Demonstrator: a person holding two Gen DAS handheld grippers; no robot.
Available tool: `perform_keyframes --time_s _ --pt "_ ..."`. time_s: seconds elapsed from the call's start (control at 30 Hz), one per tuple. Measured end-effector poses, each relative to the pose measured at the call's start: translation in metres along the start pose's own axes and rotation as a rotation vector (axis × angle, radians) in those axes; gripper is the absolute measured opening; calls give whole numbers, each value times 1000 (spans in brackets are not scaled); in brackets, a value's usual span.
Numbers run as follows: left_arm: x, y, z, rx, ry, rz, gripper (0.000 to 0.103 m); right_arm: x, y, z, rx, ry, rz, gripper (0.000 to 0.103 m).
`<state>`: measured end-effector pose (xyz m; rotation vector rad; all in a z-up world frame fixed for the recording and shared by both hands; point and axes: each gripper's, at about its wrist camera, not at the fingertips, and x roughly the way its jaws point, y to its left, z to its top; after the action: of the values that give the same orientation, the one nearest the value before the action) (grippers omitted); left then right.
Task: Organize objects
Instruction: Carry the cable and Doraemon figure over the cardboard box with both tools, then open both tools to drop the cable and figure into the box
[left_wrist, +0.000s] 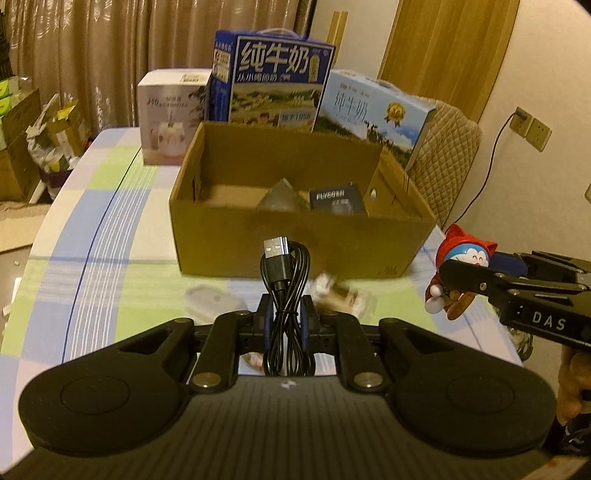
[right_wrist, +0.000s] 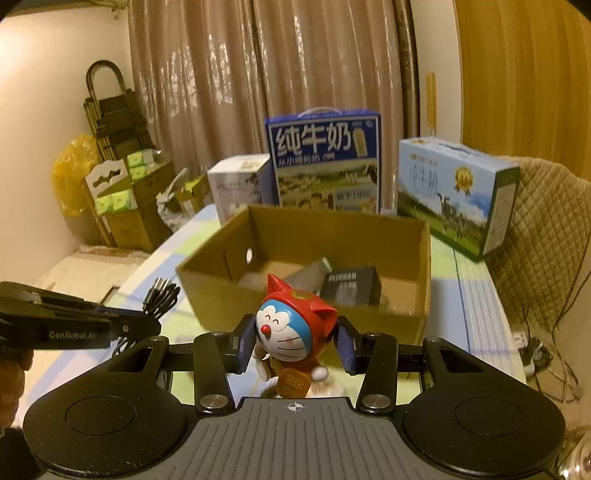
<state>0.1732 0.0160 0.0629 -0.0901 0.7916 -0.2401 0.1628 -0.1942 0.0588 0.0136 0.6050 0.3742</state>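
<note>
While both loads hang above the bench (left_wrist: 110, 206) just before the box (left_wrist: 295, 236), the carrying step seems underway. The left gripper (left_wrist: 286, 314) fingers clamp a coiled black cable (left_wrist: 286, 280); the right gripper (right_wrist: 295, 343) fingers hold a red-hooded toy (right_wrist: 291, 332). Next, each must pass over the near wall and let go. The things already inside are blurred.

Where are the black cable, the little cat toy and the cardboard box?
black cable (left_wrist: 286, 295), left wrist view: middle of the coiled bundle.
cat toy (right_wrist: 286, 328), right wrist view: its face.
cardboard box (left_wrist: 295, 240), left wrist view: near outer wall.
</note>
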Motion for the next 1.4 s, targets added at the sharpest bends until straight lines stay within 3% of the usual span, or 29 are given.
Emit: perform_keyframes --time_s 0.23,0.47,1.3,1.37,1.4 --pt "15 4 44 37 -19 6 11 27 -11 44 -11 -15 4 42" --pt "37 11 83 58 -22 7 11 54 -18 67 -11 -6 11 42" --pt "116 39 131 76 12 26 12 121 -36 78 30 58 14 42" --pt "121 41 133 67 2 42 25 123 -36 77 31 61 16 42" --pt "122 44 134 57 0 43 25 123 -36 76 31 62 16 42"
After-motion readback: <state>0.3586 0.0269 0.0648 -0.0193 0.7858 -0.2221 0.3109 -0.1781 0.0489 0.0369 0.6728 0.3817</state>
